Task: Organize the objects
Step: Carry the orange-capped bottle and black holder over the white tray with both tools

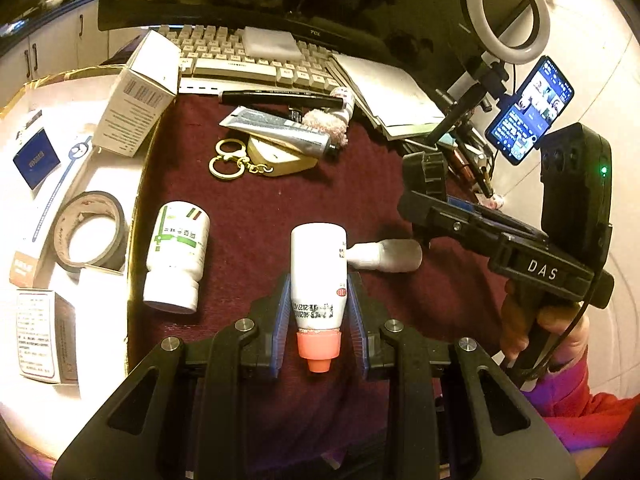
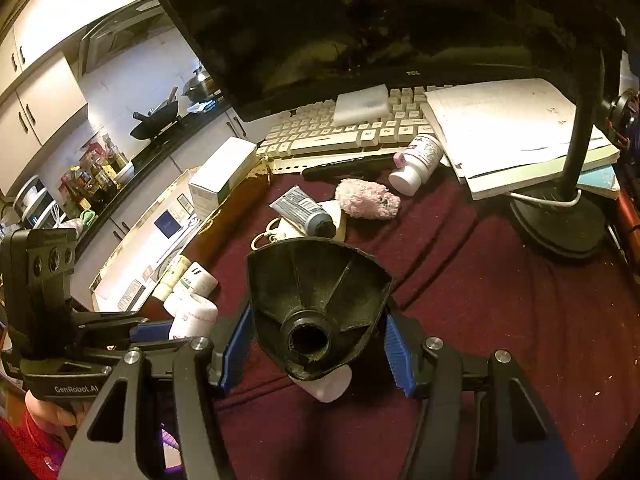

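Observation:
My left gripper (image 1: 320, 300) is shut on a white bottle with a pink cap (image 1: 318, 276), cap toward the camera, over the dark red cloth (image 1: 256, 208). A small white dropper bottle (image 1: 384, 255) lies just right of it. A white pill bottle with a green label (image 1: 176, 256) lies to the left. My right gripper (image 2: 318, 336) is shut on a black funnel-shaped piece (image 2: 316, 304); it also shows in the left wrist view (image 1: 428, 176). The left gripper with its bottle (image 2: 192, 316) shows at the left of the right wrist view.
A tray (image 1: 132, 240) at left holds boxes and a tape roll (image 1: 90, 236). A tube (image 1: 280, 132), keyring (image 1: 228, 160), pink fluffy item (image 1: 326, 124), pen (image 1: 280, 98), keyboard (image 1: 240, 60), papers (image 1: 392, 96), monitor (image 2: 360, 20), lamp base (image 2: 560, 220), phone on ring light stand (image 1: 528, 110).

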Tool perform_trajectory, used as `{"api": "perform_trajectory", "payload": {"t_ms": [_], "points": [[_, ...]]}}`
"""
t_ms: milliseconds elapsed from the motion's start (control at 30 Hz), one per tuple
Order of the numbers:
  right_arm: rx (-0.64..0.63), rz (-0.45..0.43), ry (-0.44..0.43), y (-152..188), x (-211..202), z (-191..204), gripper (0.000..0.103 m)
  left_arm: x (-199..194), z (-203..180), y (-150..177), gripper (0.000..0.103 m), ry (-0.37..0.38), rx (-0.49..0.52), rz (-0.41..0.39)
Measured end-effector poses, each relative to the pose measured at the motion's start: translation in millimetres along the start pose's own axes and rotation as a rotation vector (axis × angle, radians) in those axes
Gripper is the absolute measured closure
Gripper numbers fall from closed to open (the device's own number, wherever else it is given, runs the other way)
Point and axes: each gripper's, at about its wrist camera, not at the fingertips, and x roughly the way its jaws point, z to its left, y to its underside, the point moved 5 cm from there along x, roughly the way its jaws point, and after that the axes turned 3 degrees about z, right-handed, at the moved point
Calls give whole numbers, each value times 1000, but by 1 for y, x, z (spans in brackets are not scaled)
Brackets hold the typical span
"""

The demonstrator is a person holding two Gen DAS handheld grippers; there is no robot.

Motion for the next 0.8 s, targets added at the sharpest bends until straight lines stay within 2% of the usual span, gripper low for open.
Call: {"api": "perform_trajectory", "payload": {"t_ms": [800], "points": [[-63,-3,-14,-8,-7,29,44,-47,20,-9,77,-32,-37,-114]]}}
